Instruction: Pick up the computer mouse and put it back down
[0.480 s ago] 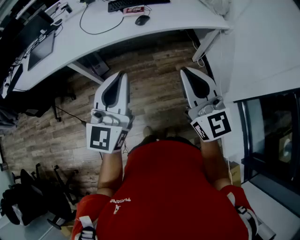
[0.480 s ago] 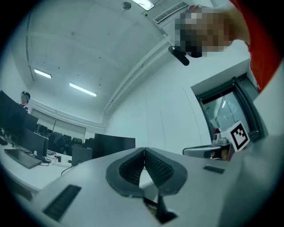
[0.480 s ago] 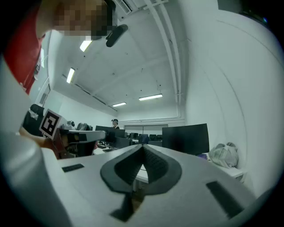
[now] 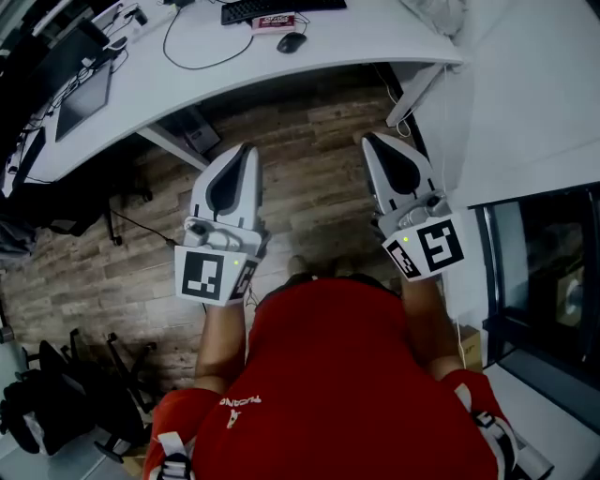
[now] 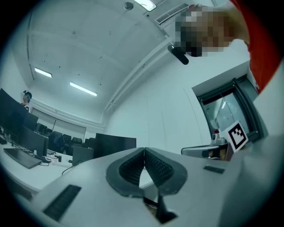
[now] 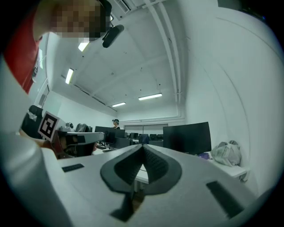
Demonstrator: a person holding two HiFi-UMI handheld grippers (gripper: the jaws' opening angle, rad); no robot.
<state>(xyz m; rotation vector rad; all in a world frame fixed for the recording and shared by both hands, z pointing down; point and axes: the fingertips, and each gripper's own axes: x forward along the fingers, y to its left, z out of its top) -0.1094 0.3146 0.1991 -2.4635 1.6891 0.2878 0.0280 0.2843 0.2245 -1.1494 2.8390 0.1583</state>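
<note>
Red shirt fabric (image 4: pixel 328 375) fills the bottom of the head view, nearest the camera. Just above it the person's forearms reach forward, one claw in each hand. The left claw (image 4: pixel 246 150) sits left of centre and the right claw (image 4: pixel 370 141) right of centre, each with a marker cube (image 4: pixel 208 275) at its near end. Both hang over the wooden floor (image 4: pixel 309 202), well short of the desk. In the left gripper view the ribbed pads (image 5: pixel 159 166) of the left claw meet at the tip with nothing between them. The right gripper view shows the same of the right claw's pads (image 6: pixel 155 165). Both claws are therefore closed and empty.

Farther off, the white desk (image 4: pixel 375 37) curves across the top of the frame. The computer mouse (image 4: pixel 292 42) lies on it near the top centre, just below a keyboard (image 4: pixel 281 8). A dark cable (image 4: pixel 187 56) loops to the left of it. The mouse is well apart from both claws.

By this layout the task appears to be at its start, in the approach, with the pick-up not yet begun. The next move calls for closing the gap to the desk and bringing one claw over the mouse. Its jaws would need to open wide enough to straddle the mouse's sides before lowering and closing on it. After that comes a short lift, then setting the mouse back on the desk.
</note>
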